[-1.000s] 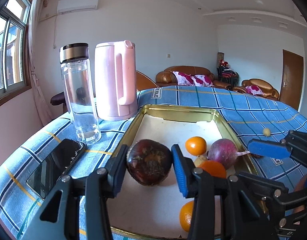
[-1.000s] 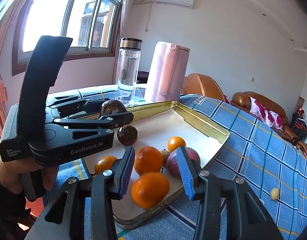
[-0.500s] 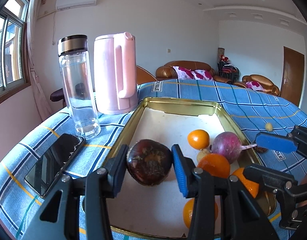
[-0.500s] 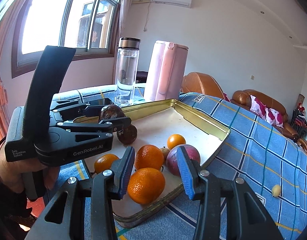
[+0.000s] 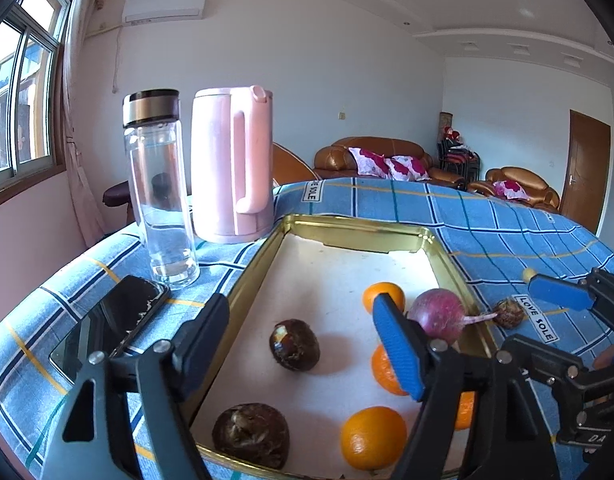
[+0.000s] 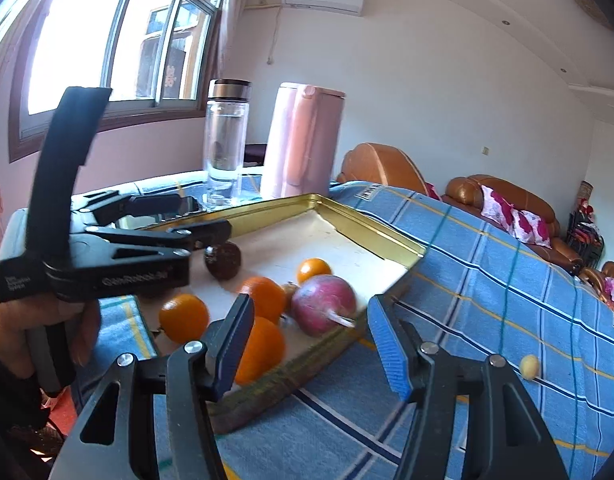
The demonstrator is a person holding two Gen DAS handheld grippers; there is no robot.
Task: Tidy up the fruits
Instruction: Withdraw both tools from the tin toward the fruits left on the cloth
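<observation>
1. Looking along the left gripper [image 5: 303, 344], I saw that its jaws had just been opening and stood apart, nothing pressed between them. A dark brown fruit [image 5: 294, 345] lay free on the white floor of the gold tray [image 5: 349, 230], in the gap between the fingers but touching neither. A second dark fruit [image 5: 251, 436] sat near the tray's near rim, an orange [image 5: 373, 443] to its right, and a purple fruit [image 5: 437, 314] with a stalk lay close to the right wall. My worry was that the round brown fruit could roll once freed, or be nudged if the fingers pulled back crooked. A phone [image 5: 107, 326] and a glass bottle [image 5: 161, 196] stood just left of the tray beside a pink kettle [image 5: 231, 164]; a wide swing left could knock the bottle over.

2. Looking along the right gripper [image 6: 311, 344], its jaws had likewise just been opening and were apart, empty, hovering over the tray's near right corner. The purple fruit [image 6: 323, 304] and several oranges [image 6: 263, 344] crowded there, blurred. Reaching in could shove one over the low rim [image 6: 291, 376]. A small yellow fruit [image 6: 529, 366] lay well apart on the blue cloth [image 6: 487, 280], which sloped away; a clumsy pinch might send it rolling off. Both tools were close, so they could clash.
</observation>
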